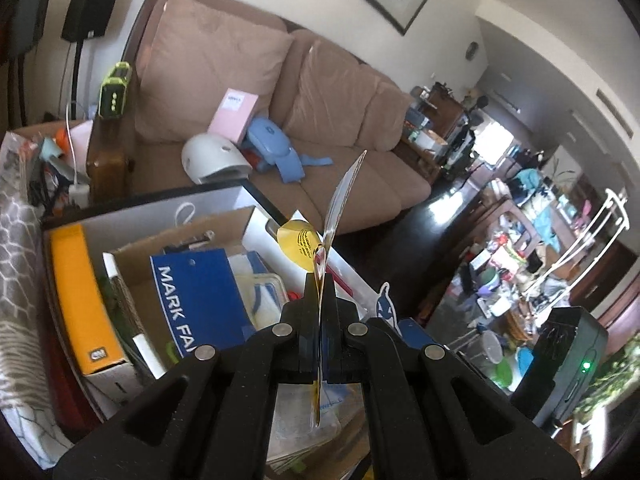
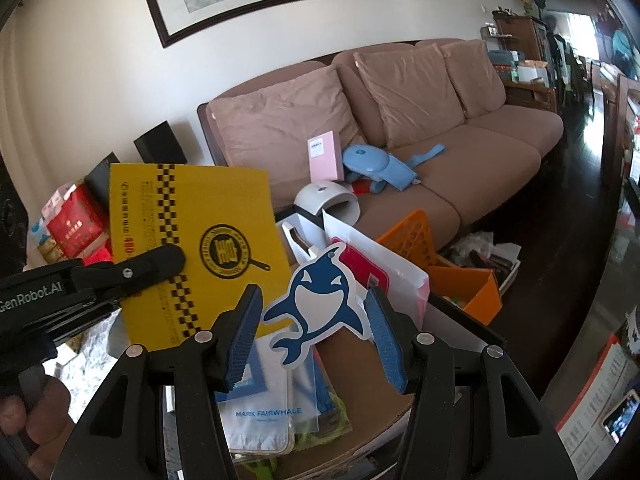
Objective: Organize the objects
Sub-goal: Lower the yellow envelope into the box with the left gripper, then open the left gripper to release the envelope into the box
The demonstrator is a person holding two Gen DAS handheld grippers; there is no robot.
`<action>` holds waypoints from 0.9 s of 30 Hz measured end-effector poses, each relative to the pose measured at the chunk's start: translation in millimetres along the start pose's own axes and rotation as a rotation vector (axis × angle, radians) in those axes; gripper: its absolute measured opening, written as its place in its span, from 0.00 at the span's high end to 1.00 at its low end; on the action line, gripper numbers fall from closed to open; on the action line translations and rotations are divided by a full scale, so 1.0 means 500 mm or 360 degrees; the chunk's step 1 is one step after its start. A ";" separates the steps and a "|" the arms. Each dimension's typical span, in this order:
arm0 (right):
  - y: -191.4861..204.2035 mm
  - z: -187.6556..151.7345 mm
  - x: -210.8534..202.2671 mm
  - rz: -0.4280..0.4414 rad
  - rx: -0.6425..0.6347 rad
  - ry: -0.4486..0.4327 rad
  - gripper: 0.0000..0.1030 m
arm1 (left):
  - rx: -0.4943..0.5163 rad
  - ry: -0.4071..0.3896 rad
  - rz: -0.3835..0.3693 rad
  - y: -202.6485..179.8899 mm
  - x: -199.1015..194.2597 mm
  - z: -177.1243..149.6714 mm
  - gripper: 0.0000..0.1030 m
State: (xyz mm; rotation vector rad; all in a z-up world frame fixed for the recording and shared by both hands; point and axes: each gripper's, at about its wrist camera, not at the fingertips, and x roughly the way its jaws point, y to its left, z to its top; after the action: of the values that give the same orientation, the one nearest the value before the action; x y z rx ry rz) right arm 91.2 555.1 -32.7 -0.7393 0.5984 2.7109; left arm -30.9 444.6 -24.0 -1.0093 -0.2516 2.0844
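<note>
yellow card (image 2: pixel 192 248): thin card, glossy printed face, at ten o'clock in the right wrist view
whale cutout (image 2: pixel 316 300): smooth coated card, slight sheen
right tongs (image 2: pixel 316 336): matt black plastic, metal pins
pads (image 2: pixel 386 340): blue, rough ribbed texture
sofa (image 2: pixel 440 128): matt pink-brown cloth, creased cushions
cardboard box (image 1: pixel 136 304): rough matt corrugated board
floor (image 2: pixel 568 200): dark glossy wood

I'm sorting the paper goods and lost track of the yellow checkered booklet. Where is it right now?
The yellow checkered booklet is clamped in the left tongs, held up at the left of the right wrist view, beside the whale cutout and above the cardboard box of clutter.
</note>
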 end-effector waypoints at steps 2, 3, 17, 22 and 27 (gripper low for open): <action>0.000 -0.001 0.005 0.0001 0.0008 0.0018 0.46 | -0.0007 0.0007 -0.0007 0.003 0.008 -0.004 0.99; 0.001 -0.002 0.007 0.0002 0.0006 0.0025 0.46 | -0.0016 0.0013 -0.0008 0.006 0.010 -0.007 0.99; -0.004 -0.006 0.019 -0.0014 0.0006 0.0083 0.46 | -0.0171 0.0063 0.0044 0.060 0.037 -0.024 0.99; -0.004 -0.007 0.021 -0.0012 0.0002 0.0094 0.46 | -0.0162 0.0069 0.0094 0.071 0.041 -0.029 0.99; -0.002 -0.005 0.021 -0.0008 -0.0008 0.0098 0.46 | -0.0127 0.0059 0.0140 0.068 0.039 -0.032 0.98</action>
State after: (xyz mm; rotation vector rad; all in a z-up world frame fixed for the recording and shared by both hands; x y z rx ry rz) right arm 84.1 556.3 -40.7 -0.8268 0.6029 2.6946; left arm -46.0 433.5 -62.1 -1.1238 -0.2782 2.1471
